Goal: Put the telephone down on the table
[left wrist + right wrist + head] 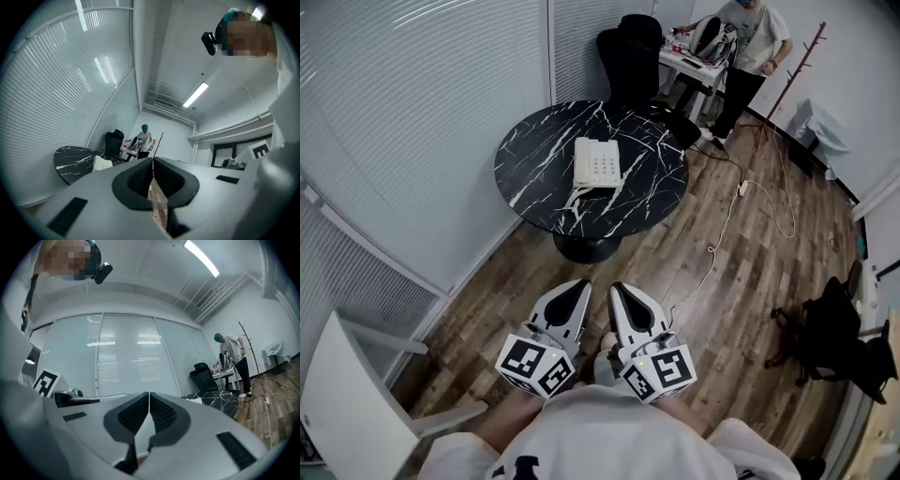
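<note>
A white telephone [597, 162] lies on the round black marble table [534, 159], its cord trailing off the near edge. Both grippers hang side by side over the wooden floor, well short of the table. My left gripper [579, 285] is shut with nothing between its jaws, and my right gripper [615, 288] is shut and empty too. In the left gripper view the table [75, 161] and the telephone [102, 163] show far off at the left, beyond the closed left gripper [152, 161]. The right gripper [149, 394] view catches the table's edge [220, 401] to the right.
A black office chair [633, 56] stands behind the table. A person [750, 52] works at a white desk at the back, beside a coat stand [792, 70]. A white cable [750, 202] runs across the floor. A white chair [347, 403] is at my left, a black bag [834, 328] at right.
</note>
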`<state>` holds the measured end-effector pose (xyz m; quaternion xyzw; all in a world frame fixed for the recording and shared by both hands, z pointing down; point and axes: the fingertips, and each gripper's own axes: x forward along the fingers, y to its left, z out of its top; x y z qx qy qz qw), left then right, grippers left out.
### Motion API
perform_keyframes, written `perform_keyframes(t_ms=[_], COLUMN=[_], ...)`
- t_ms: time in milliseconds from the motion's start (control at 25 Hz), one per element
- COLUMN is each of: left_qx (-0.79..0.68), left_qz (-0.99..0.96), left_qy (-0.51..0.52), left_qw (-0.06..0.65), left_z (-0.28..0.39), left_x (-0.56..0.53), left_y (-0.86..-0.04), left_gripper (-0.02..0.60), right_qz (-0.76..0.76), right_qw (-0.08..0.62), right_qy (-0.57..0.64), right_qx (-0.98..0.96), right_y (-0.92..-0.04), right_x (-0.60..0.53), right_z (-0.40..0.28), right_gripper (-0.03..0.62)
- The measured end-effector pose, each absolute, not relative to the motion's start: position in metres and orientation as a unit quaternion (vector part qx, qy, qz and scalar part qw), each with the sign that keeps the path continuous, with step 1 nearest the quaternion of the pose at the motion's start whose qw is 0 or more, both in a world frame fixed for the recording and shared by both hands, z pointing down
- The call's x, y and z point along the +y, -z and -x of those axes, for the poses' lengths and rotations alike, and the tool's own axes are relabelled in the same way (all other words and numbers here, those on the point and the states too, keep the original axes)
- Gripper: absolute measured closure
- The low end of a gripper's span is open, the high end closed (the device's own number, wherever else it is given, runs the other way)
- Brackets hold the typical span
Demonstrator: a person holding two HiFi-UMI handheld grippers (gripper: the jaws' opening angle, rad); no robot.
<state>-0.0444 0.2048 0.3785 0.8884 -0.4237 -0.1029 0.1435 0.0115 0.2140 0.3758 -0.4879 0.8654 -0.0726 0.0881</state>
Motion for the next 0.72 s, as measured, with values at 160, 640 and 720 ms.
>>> perform_keyframes(t_ms=[160,640,720], left_qx=[-0.413,-0.418,-0.418], left_qz=[-0.891,-0.893,-0.893], left_qy=[0.111,0.106,0.107], left_qw=[0.150,0.131,0.129], left_z=[0.045,0.045,0.043], left_x=[0.225,0.261,0.266], left_y=[-0.376,-0.368,-0.366], left_gripper=[0.572,0.572,0.572], right_qz=[0.486,0.491,0.494], right_qw=[0.085,0.080,0.079], right_qy=[0.067,0.051,0.047], right_qx=[0.867,0.866,0.865], right_y=[-0.373,-0.369,-0.367], right_x=[0.236,0.275,0.278], right_z=[-0.006,-0.003,-0.005], right_gripper=[0.563,0.563,0.563])
